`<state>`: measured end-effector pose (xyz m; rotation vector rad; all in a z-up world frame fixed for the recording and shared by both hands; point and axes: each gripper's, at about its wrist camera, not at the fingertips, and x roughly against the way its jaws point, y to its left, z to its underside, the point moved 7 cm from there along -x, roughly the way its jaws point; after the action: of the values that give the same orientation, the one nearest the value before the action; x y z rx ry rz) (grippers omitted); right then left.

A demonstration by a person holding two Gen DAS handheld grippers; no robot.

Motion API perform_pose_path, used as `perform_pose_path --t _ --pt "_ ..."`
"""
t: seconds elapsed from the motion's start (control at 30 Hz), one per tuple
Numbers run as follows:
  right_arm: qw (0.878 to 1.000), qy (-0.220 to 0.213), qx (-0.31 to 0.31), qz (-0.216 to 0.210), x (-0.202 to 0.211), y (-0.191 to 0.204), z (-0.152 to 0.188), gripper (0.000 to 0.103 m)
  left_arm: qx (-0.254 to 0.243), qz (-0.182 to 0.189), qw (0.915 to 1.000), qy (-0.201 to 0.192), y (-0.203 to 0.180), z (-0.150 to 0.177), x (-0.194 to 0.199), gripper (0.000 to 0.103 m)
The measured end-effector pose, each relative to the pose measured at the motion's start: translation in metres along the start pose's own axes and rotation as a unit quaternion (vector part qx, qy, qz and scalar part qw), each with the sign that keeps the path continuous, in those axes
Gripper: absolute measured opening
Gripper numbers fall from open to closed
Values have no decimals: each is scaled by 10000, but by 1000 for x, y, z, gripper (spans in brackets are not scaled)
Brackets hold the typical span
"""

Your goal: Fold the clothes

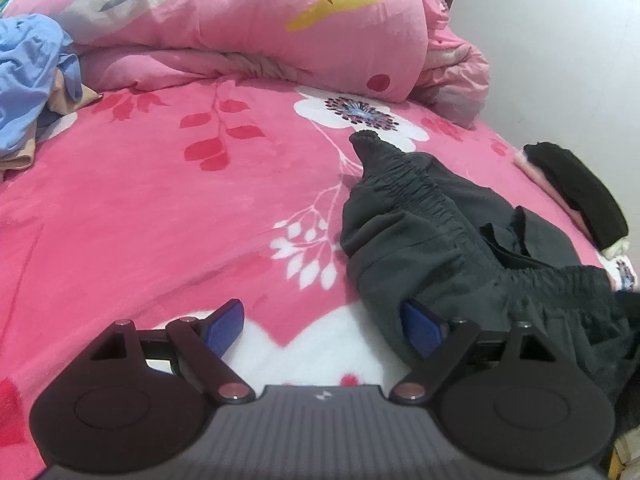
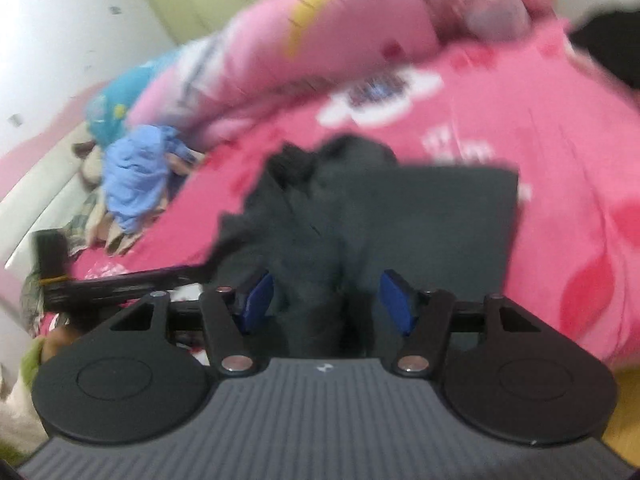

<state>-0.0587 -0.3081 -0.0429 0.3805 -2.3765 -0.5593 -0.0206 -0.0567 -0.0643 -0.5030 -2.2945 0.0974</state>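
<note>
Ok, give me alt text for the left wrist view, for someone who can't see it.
The left gripper, jaws open, hovers over a pink floral bedspread beside crumpled dark grey trousers with an elastic waistband. A pink quilt and blue garment lie beyond.

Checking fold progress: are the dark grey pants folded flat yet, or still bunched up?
Still bunched up. The dark grey pants lie crumpled on the pink bedspread, elastic waistband twisted and gaping, one end sticking up.

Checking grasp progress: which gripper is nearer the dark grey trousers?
Right. The right gripper straddles the dark grey trousers; the left gripper sits beside their edge.
</note>
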Motion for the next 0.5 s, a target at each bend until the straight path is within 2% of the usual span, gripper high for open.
perform_pose_path --t 0.03,0.07,0.13,0.27,0.37,0.5 --pt "9999 17 -125 -41 -3 -3 3 30 -8 63 10000 -22 0 1 3 87" --pt "9994 5 -302 -146 -4 -4 4 17 -18 128 9999 -45 0 3 7 87" --pt "9975 -120 -574 -388 -1 -2 -1 11 -24 293 9995 -103 -1 6 14 87" --pt "9940 -359 -672 -790 14 17 -17 10 -20 670 9974 -269 -7 11 28 87" --pt "9866 -358 -923 -1297 19 30 -26 10 -30 1047 9934 -465 -19 11 43 87" --pt "9820 -261 -902 -1639 4 58 -31 10 -143 1558 9850 -723 -36 12 62 91"
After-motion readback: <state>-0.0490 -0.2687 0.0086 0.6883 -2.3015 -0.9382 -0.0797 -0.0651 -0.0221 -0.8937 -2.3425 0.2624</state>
